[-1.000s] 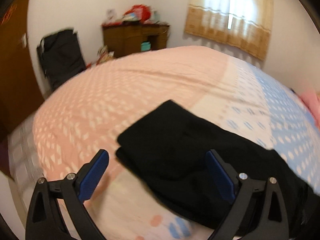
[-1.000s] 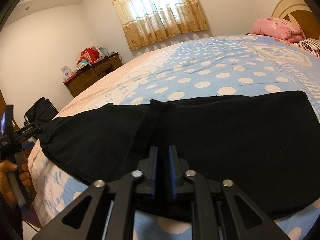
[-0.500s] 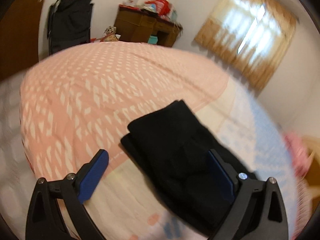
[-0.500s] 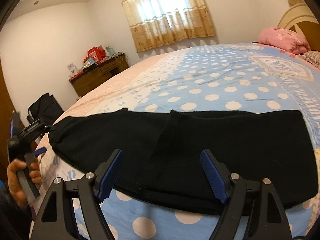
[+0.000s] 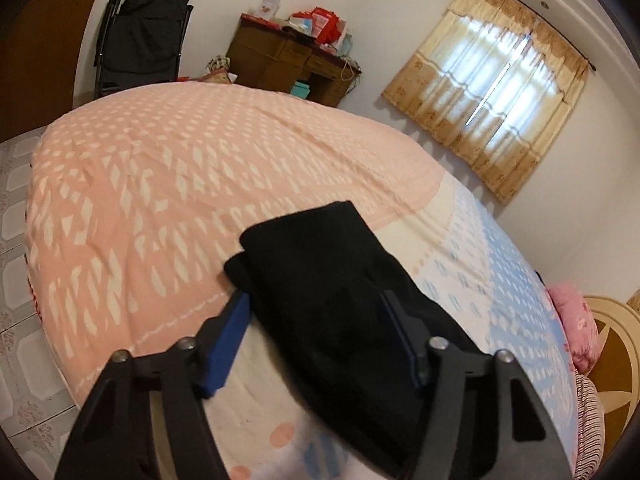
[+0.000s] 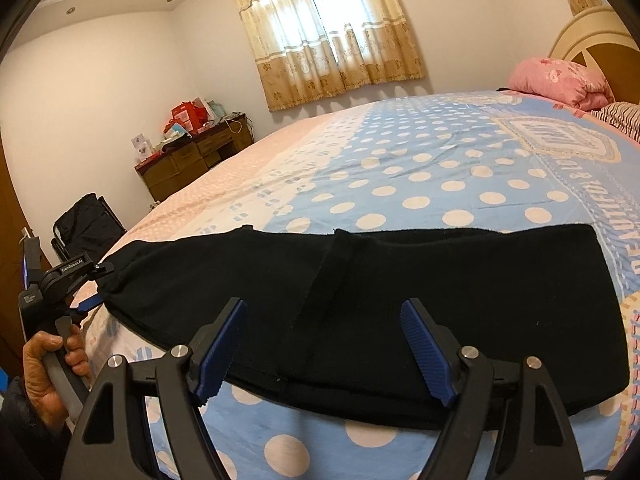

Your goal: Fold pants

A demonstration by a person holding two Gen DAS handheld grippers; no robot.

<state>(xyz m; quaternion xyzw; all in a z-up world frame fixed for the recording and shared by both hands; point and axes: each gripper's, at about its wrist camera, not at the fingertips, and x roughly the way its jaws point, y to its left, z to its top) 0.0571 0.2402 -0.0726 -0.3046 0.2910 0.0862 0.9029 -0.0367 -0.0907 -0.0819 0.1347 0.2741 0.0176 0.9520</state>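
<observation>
Both grippers' fingers apart, pants (image 6: 400,300) near bed (image 6: 440,168) edge

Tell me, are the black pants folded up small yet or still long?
Still long. The pants lie stretched along the bed edge, folded lengthwise only, one leg on the other.

Bedspread (image 6: 420,168) ahead of the gripper, pink and blue, dotted. Curtained window (image 6: 324,28) far ahead. Wooden dresser (image 6: 192,160) with red boxes (image 6: 186,114), far ahead-left. Black folding chair (image 5: 142,36) left of it. Pink pillow (image 6: 560,82) far ahead-right by headboard (image 6: 600,46).
</observation>
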